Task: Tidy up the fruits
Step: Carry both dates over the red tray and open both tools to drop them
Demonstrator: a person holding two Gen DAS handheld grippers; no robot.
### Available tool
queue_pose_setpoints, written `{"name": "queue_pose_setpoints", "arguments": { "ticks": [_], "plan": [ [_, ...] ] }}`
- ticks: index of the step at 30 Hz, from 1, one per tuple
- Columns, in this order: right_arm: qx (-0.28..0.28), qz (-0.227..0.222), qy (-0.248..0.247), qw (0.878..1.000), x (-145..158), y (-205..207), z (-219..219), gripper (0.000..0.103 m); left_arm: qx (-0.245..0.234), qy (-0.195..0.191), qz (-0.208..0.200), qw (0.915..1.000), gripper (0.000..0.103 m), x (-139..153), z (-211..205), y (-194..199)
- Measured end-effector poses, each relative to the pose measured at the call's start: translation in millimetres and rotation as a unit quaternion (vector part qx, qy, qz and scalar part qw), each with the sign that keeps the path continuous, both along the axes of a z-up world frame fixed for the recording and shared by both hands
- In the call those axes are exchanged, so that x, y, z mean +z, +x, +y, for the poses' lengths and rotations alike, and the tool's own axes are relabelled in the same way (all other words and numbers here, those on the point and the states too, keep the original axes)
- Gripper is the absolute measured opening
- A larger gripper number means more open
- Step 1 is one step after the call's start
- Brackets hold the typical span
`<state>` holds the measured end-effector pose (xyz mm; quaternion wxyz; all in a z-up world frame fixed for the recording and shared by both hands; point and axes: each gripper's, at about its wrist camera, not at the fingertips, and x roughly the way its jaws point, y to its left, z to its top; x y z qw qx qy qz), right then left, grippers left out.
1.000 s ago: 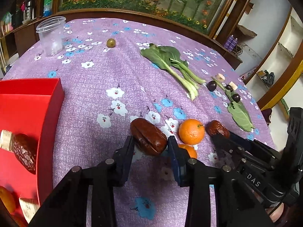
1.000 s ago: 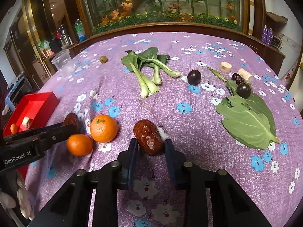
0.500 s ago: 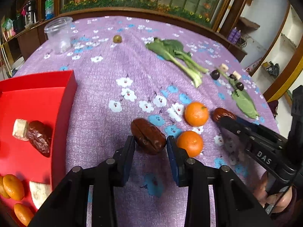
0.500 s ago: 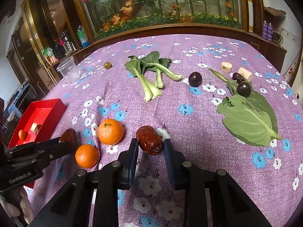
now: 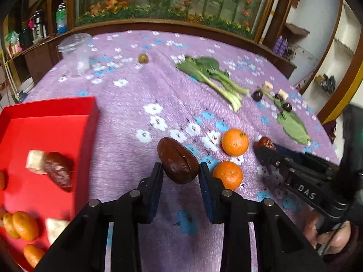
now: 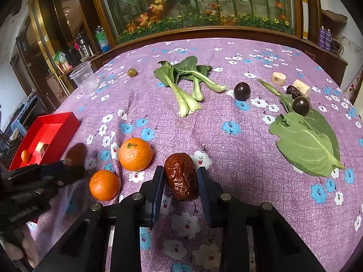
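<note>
- Between the fingers of the left gripper (image 5: 180, 168) sits a smooth dark brown date (image 5: 177, 163), pinched on both sides and lifted above the purple flowered tablecloth (image 5: 140, 99).
- Over on the other side, the right gripper (image 6: 180, 176) has its jaws closed against a wrinkled reddish date (image 6: 181, 176); whether that one hangs clear of the cloth or rests on it, I cannot tell.
- Two oranges lie between the two tools: the farther orange (image 6: 135, 154) just left of the wrinkled date, and the nearer orange (image 6: 104, 185) close beside it.
- Left of the held smooth date stands a red tray (image 5: 52, 111), already holding a dark date (image 5: 58, 172), a pale chunk (image 5: 35, 164) touching it, and small orange fruits (image 5: 21, 225) near the front corner.
- Farther back, bok choy (image 6: 186, 83) lies mid-table, with a dark plum (image 6: 242, 91) to its right.
- A second plum (image 6: 300, 106) rests on the top edge of a big green leaf (image 6: 308, 142).
- A clear plastic cup (image 6: 83, 77) and a small green fruit (image 6: 132, 72) sit well apart at the far left.
</note>
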<state>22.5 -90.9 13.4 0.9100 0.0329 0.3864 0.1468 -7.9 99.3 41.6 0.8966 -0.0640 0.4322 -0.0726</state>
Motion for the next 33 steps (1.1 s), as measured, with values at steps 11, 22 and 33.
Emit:
{"name": "queue_pose_setpoints", "arguments": {
  "ticks": [11,22,33],
  "plan": [
    [0.009,-0.012,0.051,0.999,32.2,-29.5,-0.1,0.032,0.091,-0.058,-0.046,0.9931,0.031,40.4,88.9,-55.4],
    [0.12,0.009,0.072,0.99,61.4,-60.6,99.1,0.032,0.205,-0.082,-0.055,0.9737,0.031,32.9,188.9,-90.7],
    [0.207,0.05,0.047,0.976,39.4,-65.6,211.3,0.032,0.219,-0.098,-0.044,0.9698,0.031,17.7,221.2,-86.4]
  ]
}}
